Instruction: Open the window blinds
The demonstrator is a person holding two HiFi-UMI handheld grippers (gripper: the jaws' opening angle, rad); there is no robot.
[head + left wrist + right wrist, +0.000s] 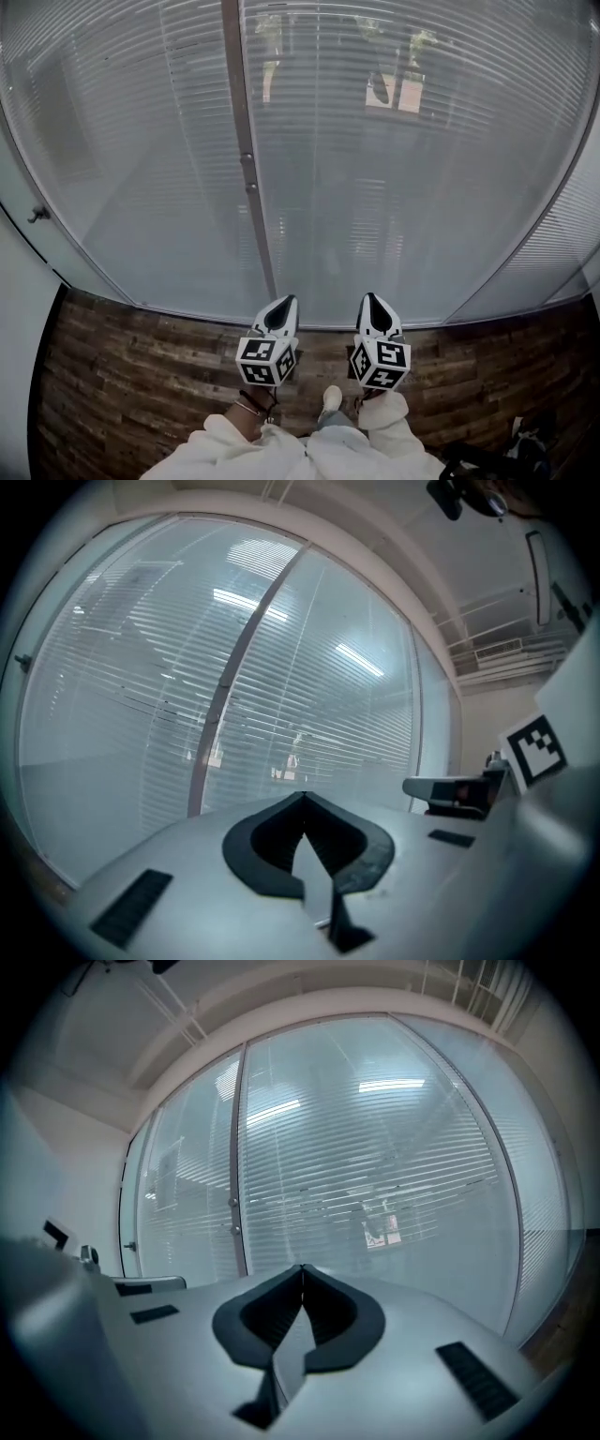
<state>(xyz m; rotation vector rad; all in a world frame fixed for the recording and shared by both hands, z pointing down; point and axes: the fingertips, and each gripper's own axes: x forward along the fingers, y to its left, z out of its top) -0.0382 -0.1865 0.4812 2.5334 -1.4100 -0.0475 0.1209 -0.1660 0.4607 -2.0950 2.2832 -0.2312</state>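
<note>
Approach step, I judge: left hand-held gripper and right hand-held gripper pinched shut, empty, at the dark plank floor's far edge; white slatted window blinds closed behind glass ahead; next, probably reach the grey post's small knobs.

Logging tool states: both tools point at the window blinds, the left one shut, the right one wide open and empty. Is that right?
Not quite. The right tool is shut too, jaws meeting at the tips, empty, as the right gripper view shows. The left tool is shut, and both face the blinds.
</note>
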